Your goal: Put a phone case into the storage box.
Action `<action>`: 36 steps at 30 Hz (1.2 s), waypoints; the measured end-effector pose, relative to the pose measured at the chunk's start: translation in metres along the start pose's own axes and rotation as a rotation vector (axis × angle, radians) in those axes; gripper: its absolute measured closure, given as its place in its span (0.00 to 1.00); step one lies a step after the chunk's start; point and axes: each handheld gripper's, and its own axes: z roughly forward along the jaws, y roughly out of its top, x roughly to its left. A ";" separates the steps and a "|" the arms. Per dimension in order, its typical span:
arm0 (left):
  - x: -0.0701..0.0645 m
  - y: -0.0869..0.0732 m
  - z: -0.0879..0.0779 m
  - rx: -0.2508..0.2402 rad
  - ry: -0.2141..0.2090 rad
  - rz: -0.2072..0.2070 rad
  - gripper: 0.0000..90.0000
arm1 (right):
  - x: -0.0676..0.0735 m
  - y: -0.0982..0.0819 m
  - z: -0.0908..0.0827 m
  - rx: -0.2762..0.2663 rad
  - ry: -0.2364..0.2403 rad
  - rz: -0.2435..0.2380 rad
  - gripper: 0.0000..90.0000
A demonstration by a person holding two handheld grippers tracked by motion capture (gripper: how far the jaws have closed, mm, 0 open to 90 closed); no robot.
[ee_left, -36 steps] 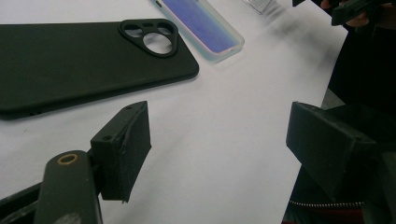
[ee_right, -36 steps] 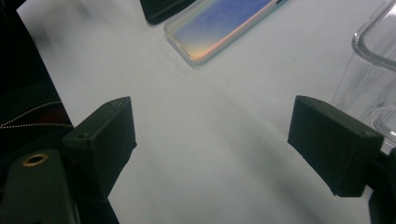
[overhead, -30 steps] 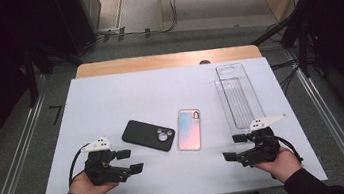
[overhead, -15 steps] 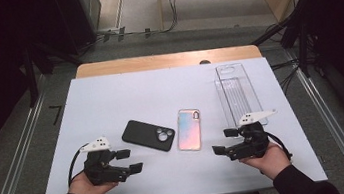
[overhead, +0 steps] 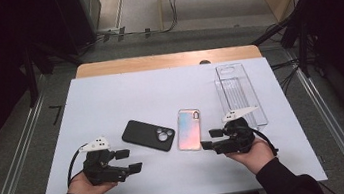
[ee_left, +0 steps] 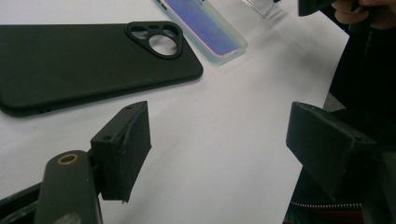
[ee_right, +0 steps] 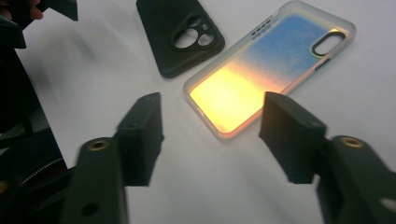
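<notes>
There are two phone cases on the white table (overhead: 110,100): one black case (overhead: 148,135) and one iridescent case (overhead: 190,129), side by side near the middle of the high view, close but not touching. One clear plastic tray (overhead: 238,93) lies at the right of them.

There are two grippers. The left gripper (overhead: 132,160) is at the lower left; its jaws stand apart and hold nothing. The right gripper (overhead: 211,139) is at the lower right of the middle, and its jaws have just been closing, but they are still apart and nothing is between them.

In the right gripper view the iridescent case (ee_right: 261,65) lies just beyond the jaw tips, its near end in line with the gap, not touched. In the left gripper view the black case (ee_left: 88,60) is cut off at the left edge, and the tray at the top edge is hard to make out.
</notes>
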 end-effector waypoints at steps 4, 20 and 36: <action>0.000 0.000 -0.001 -0.003 0.001 -0.004 0.25 | 0.001 0.008 0.012 0.027 -0.011 -0.007 0.75; 0.001 -0.001 -0.003 -0.010 0.003 -0.003 0.25 | 0.000 0.019 0.041 0.071 -0.020 -0.026 0.97; 0.002 -0.001 -0.004 -0.010 0.001 -0.003 0.25 | -0.002 0.005 0.066 0.182 -0.084 -0.027 0.97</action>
